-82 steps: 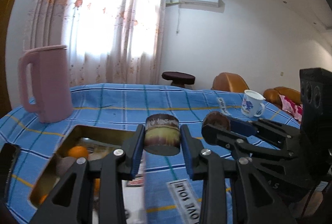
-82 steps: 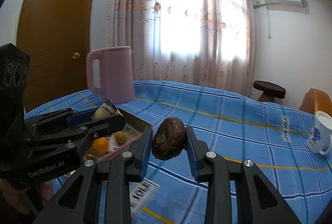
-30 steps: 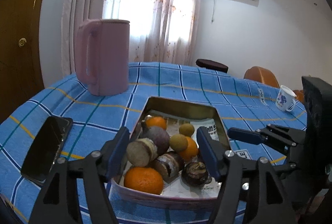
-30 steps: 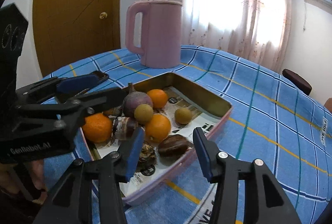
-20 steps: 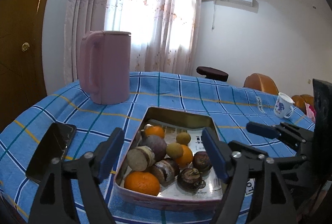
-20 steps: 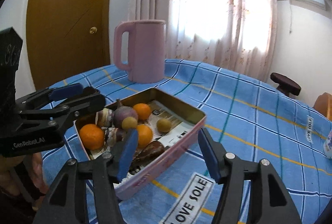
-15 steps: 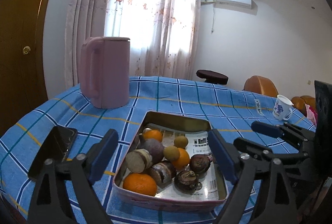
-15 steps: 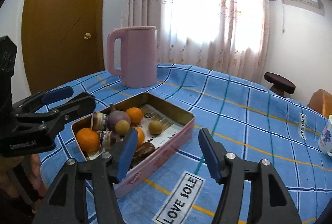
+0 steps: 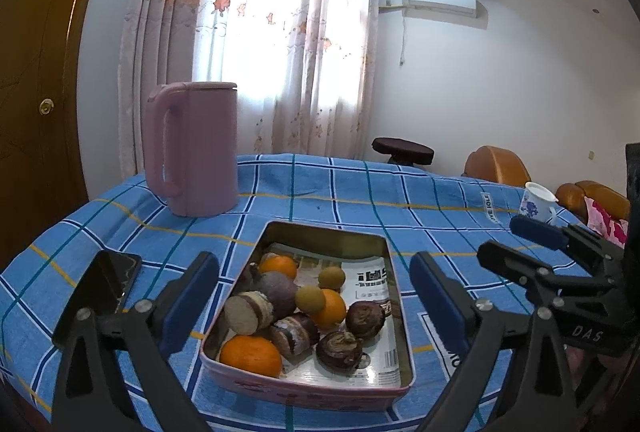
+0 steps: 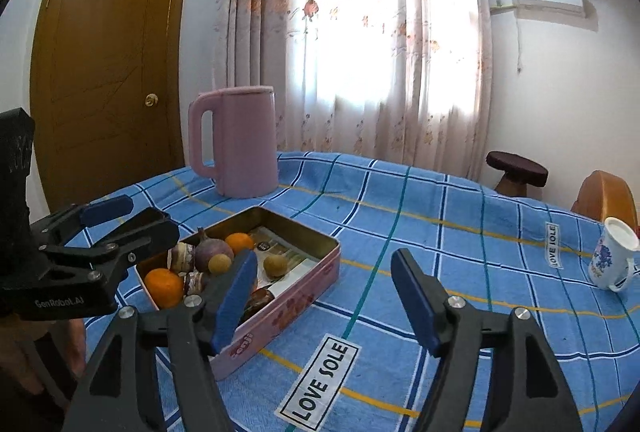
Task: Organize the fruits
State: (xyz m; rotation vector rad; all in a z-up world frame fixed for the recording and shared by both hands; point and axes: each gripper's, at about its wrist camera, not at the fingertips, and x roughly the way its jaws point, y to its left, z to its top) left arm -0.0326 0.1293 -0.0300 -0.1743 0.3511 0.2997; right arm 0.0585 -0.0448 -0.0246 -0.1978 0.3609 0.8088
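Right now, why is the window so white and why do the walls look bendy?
In both wrist views, daylight through the curtains overexposes the window to plain white. The fisheye lens bows straight lines: the door curves in the right wrist view, and the corners go black. The fruit tin stays sharp in the left wrist view.

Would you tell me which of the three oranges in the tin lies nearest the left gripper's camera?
The largest orange, in the near left corner of the tin; the other two sit deeper among the fruit, toward the pink jug.
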